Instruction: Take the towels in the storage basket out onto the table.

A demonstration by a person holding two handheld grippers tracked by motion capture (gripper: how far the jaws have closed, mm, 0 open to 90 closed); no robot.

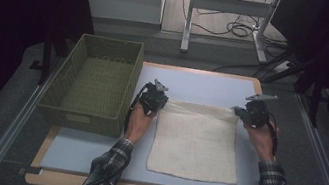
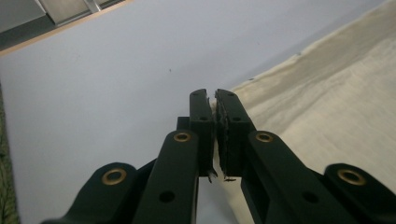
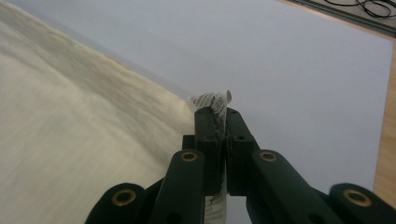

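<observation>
Cream cloth point(image 1: 196, 141) lies spread flat on the pale blue table top point(image 1: 194, 83), just right of the olive green basket point(image 1: 95, 81) that stands at the table's left side. The left gripper point(image 1: 161, 98) has its jaws clamped tight on the cloth's far left corner, the fabric edge pinched between the pads point(image 2: 225, 126). The right gripper point(image 1: 239, 112) is likewise closed on the far right corner, where a small printed label point(image 3: 212, 100) sticks up past its jaw tips. Both far corners sit slightly raised; the near edge rests on the table.
</observation>
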